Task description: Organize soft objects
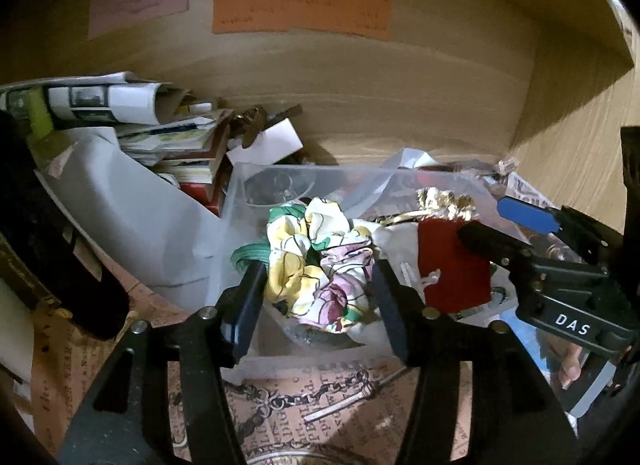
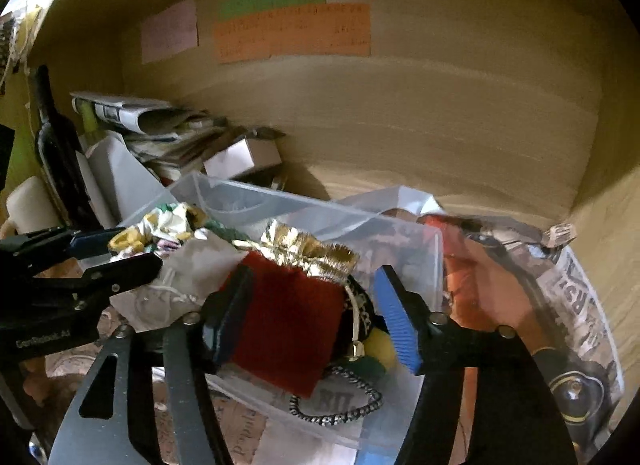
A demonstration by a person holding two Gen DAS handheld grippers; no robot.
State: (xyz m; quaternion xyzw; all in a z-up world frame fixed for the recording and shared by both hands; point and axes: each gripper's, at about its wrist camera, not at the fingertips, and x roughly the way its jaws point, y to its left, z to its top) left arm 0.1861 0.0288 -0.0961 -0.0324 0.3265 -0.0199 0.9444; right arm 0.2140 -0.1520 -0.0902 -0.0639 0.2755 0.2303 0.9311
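Observation:
A clear plastic bin [image 1: 240, 193] sits on a wooden shelf and holds soft items. A floral fabric scrunchie [image 1: 316, 261] lies in it, between the fingers of my open left gripper [image 1: 318, 297], which straddles it. A red velvet pouch with a gold top [image 2: 288, 317] lies to its right; it also shows in the left wrist view [image 1: 452, 265]. My right gripper [image 2: 312, 317] is open around the pouch, its left pad touching it. A white drawstring bag [image 2: 192, 261] lies between scrunchie and pouch. A black-and-white elastic band [image 2: 340, 409] lies below the pouch.
A stack of papers and rolled magazines [image 1: 120, 105] and a white sheet [image 1: 132, 209] fill the left side. A dark bottle [image 2: 56, 145] stands far left. A plastic bag with printed paper [image 2: 568, 305] lies right. Coloured notes [image 1: 300, 5] are on the back wall.

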